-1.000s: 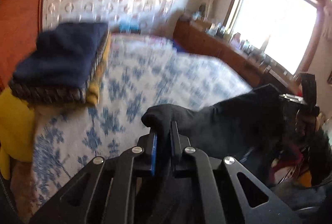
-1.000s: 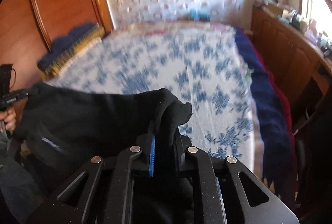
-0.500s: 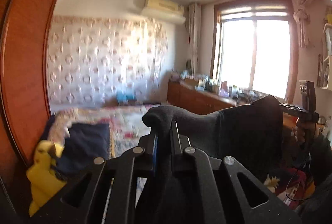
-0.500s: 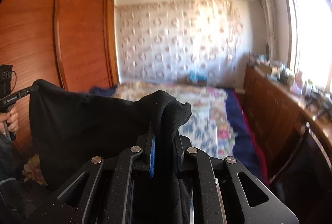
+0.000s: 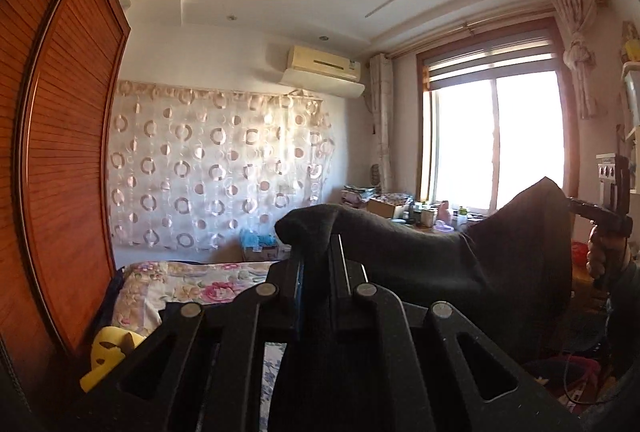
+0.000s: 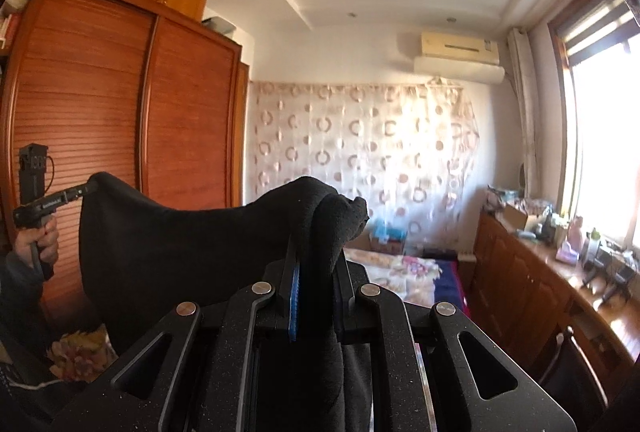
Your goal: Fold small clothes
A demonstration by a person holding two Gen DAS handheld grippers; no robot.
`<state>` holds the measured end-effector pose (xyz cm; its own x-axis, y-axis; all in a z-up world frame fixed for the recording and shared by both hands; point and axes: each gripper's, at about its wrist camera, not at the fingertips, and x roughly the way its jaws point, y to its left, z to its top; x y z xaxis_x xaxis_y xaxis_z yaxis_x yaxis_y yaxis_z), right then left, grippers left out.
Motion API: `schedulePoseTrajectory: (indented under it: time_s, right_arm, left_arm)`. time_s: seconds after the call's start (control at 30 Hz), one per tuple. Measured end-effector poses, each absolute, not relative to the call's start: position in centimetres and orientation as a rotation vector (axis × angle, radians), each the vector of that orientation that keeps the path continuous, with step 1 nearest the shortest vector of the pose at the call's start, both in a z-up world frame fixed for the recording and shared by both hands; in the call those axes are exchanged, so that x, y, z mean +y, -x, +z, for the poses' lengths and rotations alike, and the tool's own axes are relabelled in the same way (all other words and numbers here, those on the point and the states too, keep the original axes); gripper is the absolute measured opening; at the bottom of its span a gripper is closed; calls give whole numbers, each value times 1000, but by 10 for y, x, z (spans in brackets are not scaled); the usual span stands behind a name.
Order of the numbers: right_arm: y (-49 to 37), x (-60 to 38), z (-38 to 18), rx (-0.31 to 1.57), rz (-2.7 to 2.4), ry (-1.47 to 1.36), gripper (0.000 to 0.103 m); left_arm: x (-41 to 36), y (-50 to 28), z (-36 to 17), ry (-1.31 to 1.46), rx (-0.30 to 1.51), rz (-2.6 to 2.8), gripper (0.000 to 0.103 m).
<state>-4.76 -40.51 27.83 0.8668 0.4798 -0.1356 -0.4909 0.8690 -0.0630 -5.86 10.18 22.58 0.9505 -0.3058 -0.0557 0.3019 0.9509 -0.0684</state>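
Black knit cloth, a small dark garment point(image 5: 472, 252), hangs stretched in the air between the two grippers, well above the bed point(image 5: 192, 280). The left gripper point(image 5: 316, 264) is clenched on one bunched top corner of it, the fabric pinched between the pads and spilling down over the black linkage. The right gripper point(image 6: 316, 260) is clamped on the other top corner, where the cloth folds into a thick lump over its fingertips. From the left wrist view the garment's upper edge sags in a shallow curve toward the right gripper at the picture's right side, held by a hand point(image 5: 604, 252). From the right wrist view the same edge runs to the left gripper at the left side, gripped by the other hand point(image 6: 40, 240); the body of the garment droops below in front of the wooden wardrobe point(image 6: 120, 111). The bed's flowered cover lies beneath, its far end toward a curtain point(image 5: 216, 163) patterned with circles. A window point(image 5: 496, 139) glares bright beside a long wooden cabinet point(image 6: 532, 272) crowded with small items.
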Motion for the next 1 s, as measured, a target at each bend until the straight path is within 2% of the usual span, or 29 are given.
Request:
schedulePoseTrajectory:
  time_s: [0.27,0.4,0.43,0.5,0.53,0.57,0.63,0.73,1.0]
  right_arm:
    - [-61,-388,259,246,456,122,10]
    - [-154,-376,221,350,384,141,10]
    - [-183,-371,204,376,358,149,11]
    - [-230,-367,169,457,320,173,20]
    - [-250,-367,153,511,293,180,33]
    - [-273,-368,132,580,252,179,39]
    - [-298,-375,94,679,190,152,39]
    - [-293,-386,62,716,204,143,40]
    - [-242,-412,34,755,257,105,57]
  left_arm:
    - [89,-58,188,35,195,-176,7]
    - [80,-160,130,-8,331,-112,13]
    - [78,-177,117,-23,367,-105,18]
    - [75,-204,92,-43,440,-90,22]
    - [75,-212,77,-41,477,-96,26]
    - [76,-216,63,-31,516,-115,28]
    - [75,-214,47,-11,561,-138,34]
    - [69,-201,30,12,605,-161,40]
    - [45,-154,7,3,674,-235,47]
